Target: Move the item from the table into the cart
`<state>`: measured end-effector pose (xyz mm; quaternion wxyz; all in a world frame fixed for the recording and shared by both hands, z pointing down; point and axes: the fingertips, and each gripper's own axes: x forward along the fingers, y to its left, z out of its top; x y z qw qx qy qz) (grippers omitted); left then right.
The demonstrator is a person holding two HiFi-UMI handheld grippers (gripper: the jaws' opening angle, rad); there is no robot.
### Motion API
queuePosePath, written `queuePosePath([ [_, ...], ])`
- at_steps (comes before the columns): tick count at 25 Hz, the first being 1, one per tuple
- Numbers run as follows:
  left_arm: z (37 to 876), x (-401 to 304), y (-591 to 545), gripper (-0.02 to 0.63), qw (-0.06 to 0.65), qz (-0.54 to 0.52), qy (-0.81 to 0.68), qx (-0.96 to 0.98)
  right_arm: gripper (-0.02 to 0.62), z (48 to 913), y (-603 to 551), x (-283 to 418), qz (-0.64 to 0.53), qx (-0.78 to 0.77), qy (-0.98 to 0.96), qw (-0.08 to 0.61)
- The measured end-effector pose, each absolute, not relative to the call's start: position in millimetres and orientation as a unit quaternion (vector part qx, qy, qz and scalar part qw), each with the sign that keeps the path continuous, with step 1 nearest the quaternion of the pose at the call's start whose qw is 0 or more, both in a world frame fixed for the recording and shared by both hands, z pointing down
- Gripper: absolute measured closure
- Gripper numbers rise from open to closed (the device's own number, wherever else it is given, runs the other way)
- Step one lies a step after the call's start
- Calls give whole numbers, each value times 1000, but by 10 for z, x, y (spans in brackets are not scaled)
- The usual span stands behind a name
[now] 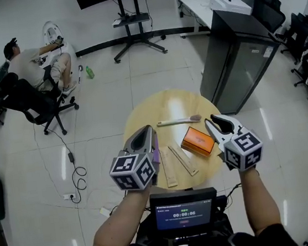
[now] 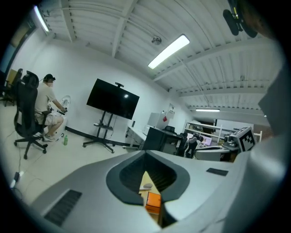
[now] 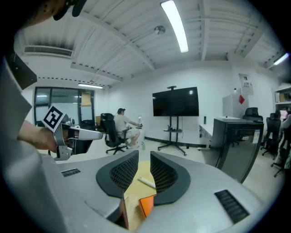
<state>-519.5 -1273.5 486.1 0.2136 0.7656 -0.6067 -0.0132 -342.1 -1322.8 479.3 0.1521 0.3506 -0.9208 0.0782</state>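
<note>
An orange box [image 1: 197,141] lies on the round wooden table [image 1: 141,113], right of its middle. Beyond it lies a long pale brush [image 1: 179,121]; two wooden rulers [image 1: 182,159] lie at the near edge. My left gripper [image 1: 150,129] hovers over the table's left side, its jaws together and empty. My right gripper [image 1: 209,120] hovers just right of the box, jaws a narrow gap apart with nothing between them. The left gripper view shows the left gripper [image 2: 145,152] above the box [image 2: 153,201]. The right gripper view looks past the right gripper [image 3: 144,154] at the box [image 3: 146,205] and brush [image 3: 146,182].
A dark cabinet [image 1: 235,59] stands right of the table. A small screen [image 1: 183,213] sits just below the table's near edge. A person sits on an office chair [image 1: 34,98] at far left, with cables [image 1: 73,168] on the floor. A TV stand [image 1: 130,22] is at the back.
</note>
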Motion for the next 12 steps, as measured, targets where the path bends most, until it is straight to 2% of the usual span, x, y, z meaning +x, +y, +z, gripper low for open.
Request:
queuePosePath([
  [2,4970,-5135,-12920,597,221,10,-622,751,532,4956,-13447,-3351,91,325,-925,174],
  [3,5040,-5104,-12999,597,226,20,-629,744,512,5048,-13543,-3324,96,311,-927,187],
  [4,5120,-5062,-13076,597,233,28,-634,737,428,5154,-13634,-3296,102,297,-928,201],
  [5,5206,-5001,-13154,597,241,35,-638,731,380,5268,-13720,-3263,110,282,-929,212],
  [6,5292,-4926,-13231,597,248,41,-640,726,362,5383,-13797,-3229,119,269,-930,221],
  [12,5917,-4615,-13587,584,300,62,-647,698,357,6223,-14064,-3148,134,189,-923,307],
])
